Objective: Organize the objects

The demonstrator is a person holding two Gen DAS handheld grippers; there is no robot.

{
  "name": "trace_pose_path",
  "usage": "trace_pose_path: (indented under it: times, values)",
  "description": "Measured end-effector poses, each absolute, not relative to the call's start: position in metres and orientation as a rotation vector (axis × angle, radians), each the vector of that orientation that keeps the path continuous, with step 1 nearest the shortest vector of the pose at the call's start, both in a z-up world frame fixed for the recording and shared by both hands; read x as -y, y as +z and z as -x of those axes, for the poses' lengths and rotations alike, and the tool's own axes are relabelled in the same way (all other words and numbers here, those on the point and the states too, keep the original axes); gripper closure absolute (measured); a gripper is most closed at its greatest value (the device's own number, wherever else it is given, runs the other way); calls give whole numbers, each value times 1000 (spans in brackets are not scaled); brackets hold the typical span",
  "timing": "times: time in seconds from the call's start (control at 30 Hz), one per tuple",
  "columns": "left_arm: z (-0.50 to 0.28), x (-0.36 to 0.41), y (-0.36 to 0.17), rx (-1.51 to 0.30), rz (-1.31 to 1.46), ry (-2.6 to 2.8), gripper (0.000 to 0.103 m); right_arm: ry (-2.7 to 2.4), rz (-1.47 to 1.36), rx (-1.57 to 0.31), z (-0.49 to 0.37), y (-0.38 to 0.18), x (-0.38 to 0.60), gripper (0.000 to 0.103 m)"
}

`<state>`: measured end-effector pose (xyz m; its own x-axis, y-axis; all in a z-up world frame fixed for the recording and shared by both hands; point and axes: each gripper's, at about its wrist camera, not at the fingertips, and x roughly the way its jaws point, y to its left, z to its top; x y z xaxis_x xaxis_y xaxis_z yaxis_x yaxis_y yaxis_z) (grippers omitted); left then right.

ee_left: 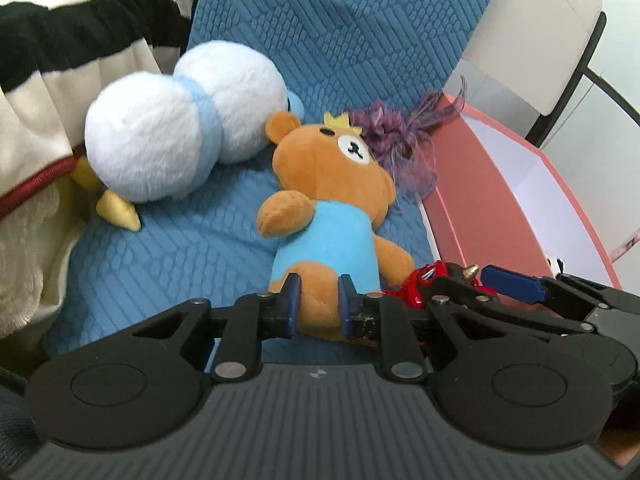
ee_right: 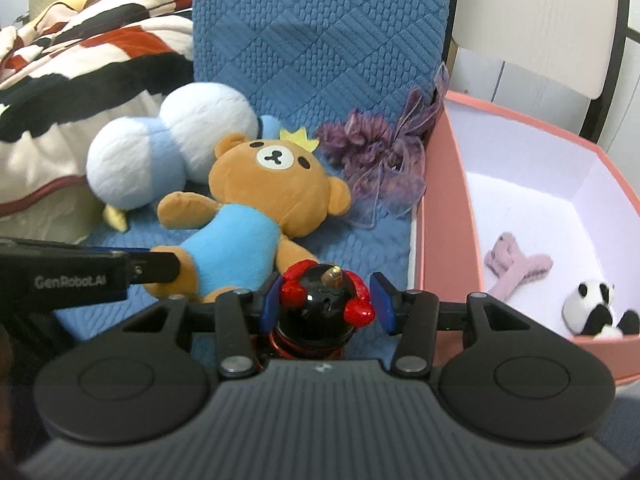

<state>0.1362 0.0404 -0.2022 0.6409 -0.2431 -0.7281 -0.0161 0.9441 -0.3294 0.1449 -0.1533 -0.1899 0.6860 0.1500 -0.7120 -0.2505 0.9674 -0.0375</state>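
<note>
A brown plush bear (ee_left: 320, 208) in a blue shirt and yellow crown lies on the blue quilted cushion (ee_left: 328, 28). My left gripper (ee_left: 319, 302) is closed on the bear's leg; it also shows in the right wrist view (ee_right: 160, 268) at the bear (ee_right: 256, 216). My right gripper (ee_right: 326, 300) has its jaws around a black and red toy figure (ee_right: 324, 300), with small gaps at both pads. The figure also shows in the left wrist view (ee_left: 424, 280). A pink box (ee_right: 440, 208) stands at the right.
A white and light-blue plush (ee_right: 160, 156) and a purple ribbon flower (ee_right: 380, 160) lie beside the bear. The box holds a pink plush (ee_right: 516, 268) and a panda plush (ee_right: 596, 308). A striped blanket (ee_right: 80, 60) lies left; a white chair back (ee_right: 540, 12) stands behind.
</note>
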Motion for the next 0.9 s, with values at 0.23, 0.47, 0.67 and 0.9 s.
trace_pose_path:
  times: [0.23, 0.47, 0.67, 0.9]
  values:
    - [-157, -53, -211, -912, 417, -156, 40, 215, 123, -778, -148, -197, 153, 51]
    - [-195, -56, -229, -988, 456, -146, 32, 223, 14, -840, -153, -208, 156, 35]
    - [-214, -45, -236, -998, 430, -187, 31, 220, -78, -900, -158, -218, 163, 35]
    - [-226, -38, -241, -1010, 395, -212, 31, 224, -90, -907, -156, -218, 163, 35]
